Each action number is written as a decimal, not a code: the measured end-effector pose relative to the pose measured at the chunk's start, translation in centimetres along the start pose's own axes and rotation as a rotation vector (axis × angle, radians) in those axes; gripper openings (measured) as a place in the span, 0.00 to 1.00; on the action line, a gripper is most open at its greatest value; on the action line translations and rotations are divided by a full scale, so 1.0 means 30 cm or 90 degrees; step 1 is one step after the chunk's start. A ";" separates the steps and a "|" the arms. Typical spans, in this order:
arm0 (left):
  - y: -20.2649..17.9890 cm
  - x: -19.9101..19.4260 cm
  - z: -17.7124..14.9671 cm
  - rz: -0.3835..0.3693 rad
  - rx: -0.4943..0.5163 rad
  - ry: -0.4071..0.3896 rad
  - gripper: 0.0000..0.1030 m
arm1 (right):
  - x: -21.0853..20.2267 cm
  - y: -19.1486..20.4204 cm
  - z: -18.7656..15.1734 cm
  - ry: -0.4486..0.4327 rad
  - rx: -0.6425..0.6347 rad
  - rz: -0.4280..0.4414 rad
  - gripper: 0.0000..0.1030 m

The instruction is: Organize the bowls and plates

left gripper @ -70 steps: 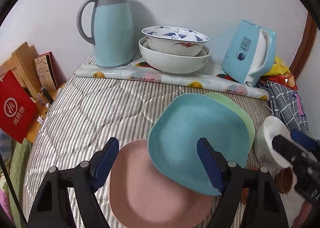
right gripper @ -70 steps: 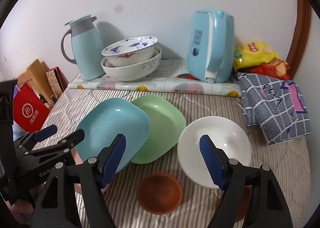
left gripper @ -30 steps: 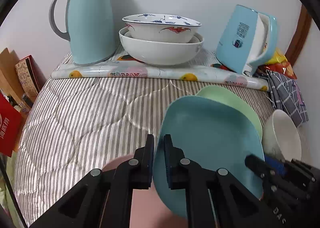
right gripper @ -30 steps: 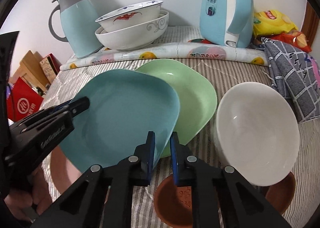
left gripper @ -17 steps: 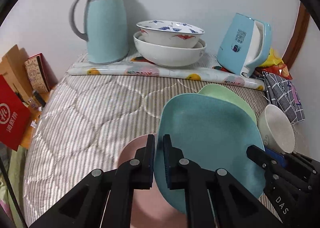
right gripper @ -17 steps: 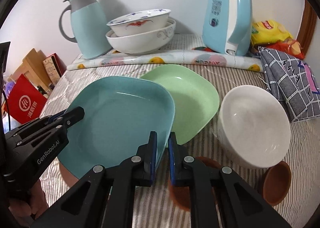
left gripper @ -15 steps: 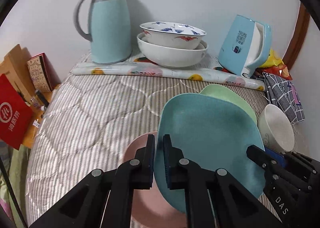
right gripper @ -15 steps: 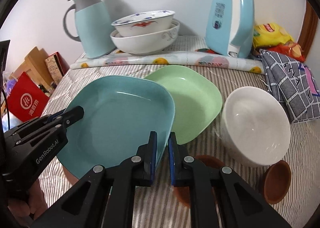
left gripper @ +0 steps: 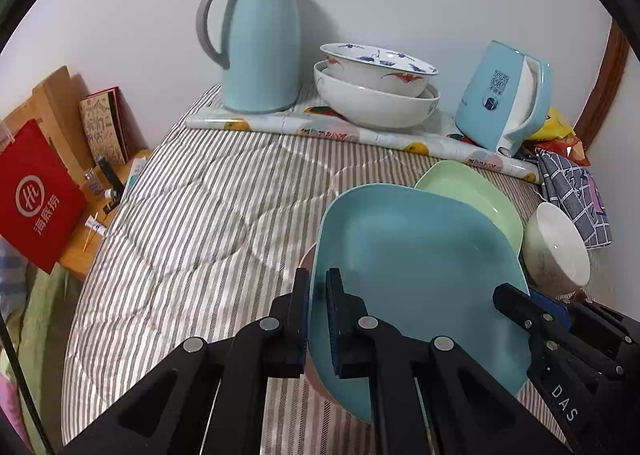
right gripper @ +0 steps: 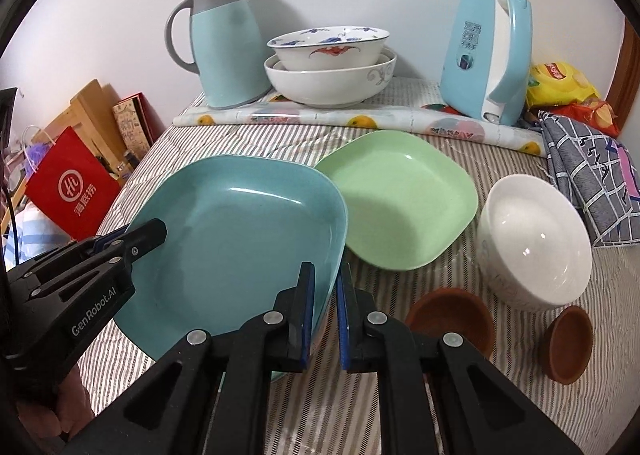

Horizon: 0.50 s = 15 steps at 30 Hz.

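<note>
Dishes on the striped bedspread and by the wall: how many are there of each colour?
Blue plate: 1
Green plate: 1
Pink plate: 1, mostly hidden under the blue one
White bowls: 3, namely the plain one, the large one and the blue-patterned one nested in it
Brown bowls: 2
Total: 8

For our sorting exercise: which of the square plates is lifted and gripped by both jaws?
The teal square plate, clamped at two edges; the green square plate lies free on the striped cover.
</note>
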<state>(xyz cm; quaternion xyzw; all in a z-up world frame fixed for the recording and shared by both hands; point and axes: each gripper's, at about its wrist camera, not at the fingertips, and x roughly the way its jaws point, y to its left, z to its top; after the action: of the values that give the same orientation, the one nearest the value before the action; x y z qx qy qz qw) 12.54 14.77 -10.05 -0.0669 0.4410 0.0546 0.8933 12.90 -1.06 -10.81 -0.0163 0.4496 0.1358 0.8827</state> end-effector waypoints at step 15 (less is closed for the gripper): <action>0.013 0.082 -0.060 0.003 0.002 0.038 0.09 | 0.081 0.013 -0.053 0.027 -0.009 -0.013 0.10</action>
<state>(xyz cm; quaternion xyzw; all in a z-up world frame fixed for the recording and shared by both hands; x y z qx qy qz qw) 12.57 14.94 -13.12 -0.0661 0.4675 0.0539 0.8798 12.90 -0.39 -13.66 -0.0304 0.4671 0.1295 0.8741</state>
